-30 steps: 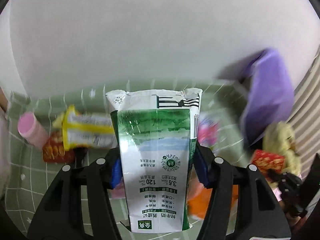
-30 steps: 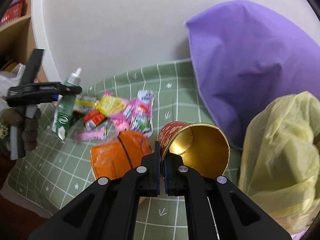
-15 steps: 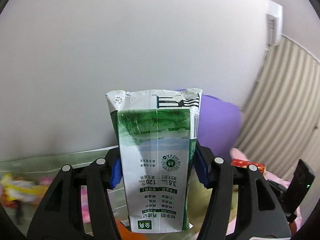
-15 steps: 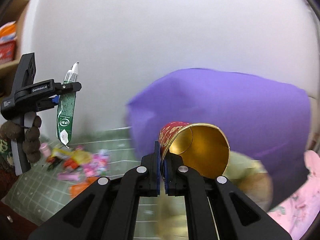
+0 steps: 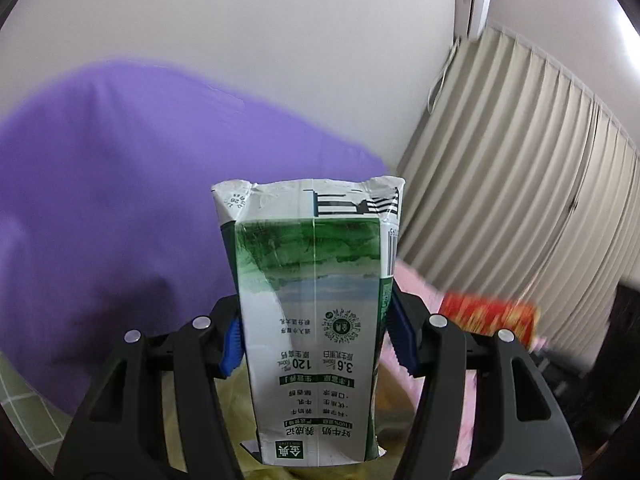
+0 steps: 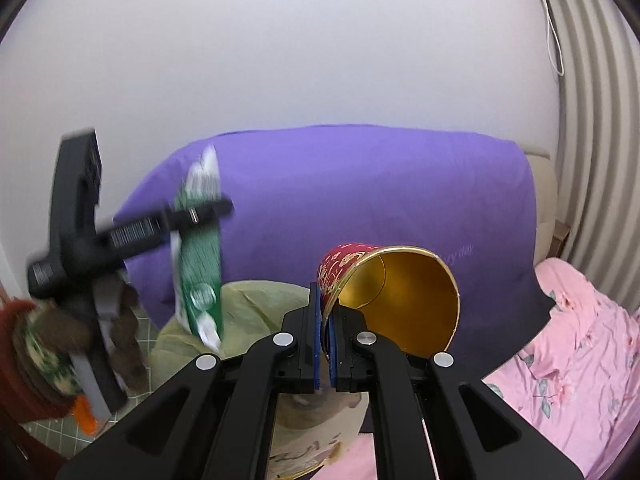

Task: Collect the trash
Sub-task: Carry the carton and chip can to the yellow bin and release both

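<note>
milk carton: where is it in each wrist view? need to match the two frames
Left wrist: milk carton fills centre frame, clamped between the left gripper pads, print upside down.
Right wrist: same carton at left of frame, seen edge-on and blurred, held by the left gripper.
Shared landmark: purple pillow behind it in both.

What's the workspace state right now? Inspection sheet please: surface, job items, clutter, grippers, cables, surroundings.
Surface: green grid cloth, mostly hidden.
Job's things: milk carton and red-and-gold paper cup, both held; yellow bag below them.
Clutter: orange item at lower left, blurred.
Grippers: left gripper clamps the carton; right gripper pinches the cup's wall.
Cables: white cord down the wall by the curtain.
Surroundings: purple pillow, pink floral bedding, beige curtain.
</note>
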A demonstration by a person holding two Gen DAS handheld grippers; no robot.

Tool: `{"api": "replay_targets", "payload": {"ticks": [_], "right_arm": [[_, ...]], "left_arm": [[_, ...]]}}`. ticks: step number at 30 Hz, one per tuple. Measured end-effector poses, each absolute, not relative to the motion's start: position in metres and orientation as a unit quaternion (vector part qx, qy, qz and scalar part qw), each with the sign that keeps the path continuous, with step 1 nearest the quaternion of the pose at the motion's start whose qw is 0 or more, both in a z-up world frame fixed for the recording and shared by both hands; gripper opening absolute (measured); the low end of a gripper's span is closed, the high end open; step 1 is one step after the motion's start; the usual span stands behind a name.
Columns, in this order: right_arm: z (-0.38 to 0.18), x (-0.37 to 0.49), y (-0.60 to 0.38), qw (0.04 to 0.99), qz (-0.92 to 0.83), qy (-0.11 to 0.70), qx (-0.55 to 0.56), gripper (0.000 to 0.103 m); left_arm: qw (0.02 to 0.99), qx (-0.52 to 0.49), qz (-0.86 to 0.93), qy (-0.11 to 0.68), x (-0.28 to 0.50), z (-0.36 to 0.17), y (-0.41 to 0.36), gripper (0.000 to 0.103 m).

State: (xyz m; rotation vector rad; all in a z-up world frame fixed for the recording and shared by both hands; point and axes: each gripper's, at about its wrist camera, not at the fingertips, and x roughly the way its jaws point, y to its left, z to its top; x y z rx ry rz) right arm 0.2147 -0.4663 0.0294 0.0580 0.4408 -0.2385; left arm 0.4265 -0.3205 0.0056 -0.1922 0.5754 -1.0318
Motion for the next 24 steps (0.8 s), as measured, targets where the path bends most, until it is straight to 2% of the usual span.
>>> {"api": "replay_targets", "payload": {"ticks": [3,8,13,22,24], "right_arm": [[0.023,0.220,-0.476,0.967,-0.112,0.228,0.033,0.005],[0.010,0.232,-0.472,0.966,-0.078,0.242,0.045,0.005],[0.002,0.238,-0.447,0.964,-0.039,0.257,0.048,0.005],[-0.020,0.256,-0.425,0.953,-0.009,0.301,0.038,0.005],[-0.023,0.258,-0.422,0.950,-0.010,0.310,0.033,0.005]], "left_arm": [[0.812,-0.083,-0.481,0.321,0.430,-0.015,-0.322,0.055],[0.799,-0.057,-0.480,0.356,0.427,-0.025,-0.308,0.055],[0.804,-0.020,-0.466,0.367,0.428,-0.031,-0.285,0.055],[0.799,-0.031,-0.461,0.386,0.425,-0.018,-0.299,0.055],[0.787,-0.038,-0.467,0.401,0.434,-0.027,-0.283,0.055]]}}
